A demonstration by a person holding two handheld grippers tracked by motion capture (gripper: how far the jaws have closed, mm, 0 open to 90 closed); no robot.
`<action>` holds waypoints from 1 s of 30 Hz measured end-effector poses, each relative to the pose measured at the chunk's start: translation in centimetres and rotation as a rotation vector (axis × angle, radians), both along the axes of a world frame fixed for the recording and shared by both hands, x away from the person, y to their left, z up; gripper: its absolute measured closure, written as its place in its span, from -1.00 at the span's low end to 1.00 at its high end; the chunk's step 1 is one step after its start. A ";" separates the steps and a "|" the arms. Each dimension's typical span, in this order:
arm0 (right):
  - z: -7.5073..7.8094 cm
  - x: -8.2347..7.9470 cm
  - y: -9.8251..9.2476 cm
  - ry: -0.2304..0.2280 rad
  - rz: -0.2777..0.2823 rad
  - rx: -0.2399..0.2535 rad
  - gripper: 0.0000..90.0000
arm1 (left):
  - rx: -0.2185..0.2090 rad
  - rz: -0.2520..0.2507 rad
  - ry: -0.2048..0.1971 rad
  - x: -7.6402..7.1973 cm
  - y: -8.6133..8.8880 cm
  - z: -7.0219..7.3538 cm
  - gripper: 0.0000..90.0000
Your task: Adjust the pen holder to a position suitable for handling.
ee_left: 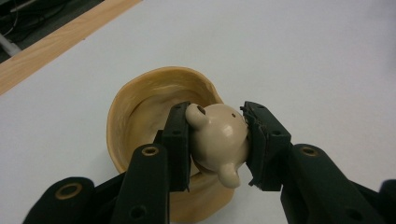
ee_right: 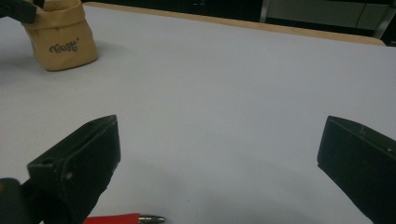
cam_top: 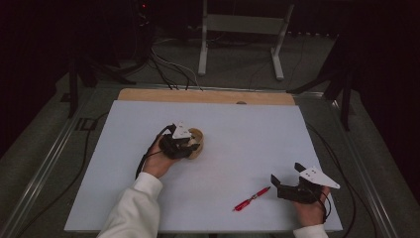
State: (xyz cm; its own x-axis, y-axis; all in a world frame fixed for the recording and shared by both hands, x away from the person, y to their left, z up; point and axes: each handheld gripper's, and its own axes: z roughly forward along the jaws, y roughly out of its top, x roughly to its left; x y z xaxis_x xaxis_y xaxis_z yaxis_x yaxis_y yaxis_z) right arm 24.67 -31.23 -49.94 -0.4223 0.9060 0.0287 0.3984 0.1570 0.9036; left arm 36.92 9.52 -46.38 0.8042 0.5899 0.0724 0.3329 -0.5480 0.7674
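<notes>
A small cream bear-head figure is clamped between the jaws of my left gripper, which is shut on it right above the mouth of a tan pouch. In the high view the left gripper covers most of the pouch at the table's middle left. From the right gripper view the pouch stands upright with dark lettering on its side. My right gripper rests open near the front right, nothing between its jaws. A red pen lies just left of it, its tip under the left jaw.
The white table top has a wooden strip along its far edge. Cables trail off both sides to the floor. A white metal frame stands behind the table.
</notes>
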 end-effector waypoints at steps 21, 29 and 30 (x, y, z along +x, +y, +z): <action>0.0 0.0 0.0 0.000 0.000 0.002 -1.00 | -0.101 -0.017 0.006 -2.0 -0.2 -0.3 0.18; 0.0 0.0 0.0 0.001 -0.001 0.004 -1.00 | -0.144 0.103 -0.029 -2.5 1.1 0.7 -0.71; 0.0 0.0 0.0 0.002 -0.001 0.004 -1.00 | -0.148 0.121 -0.025 -2.5 1.4 0.8 -0.81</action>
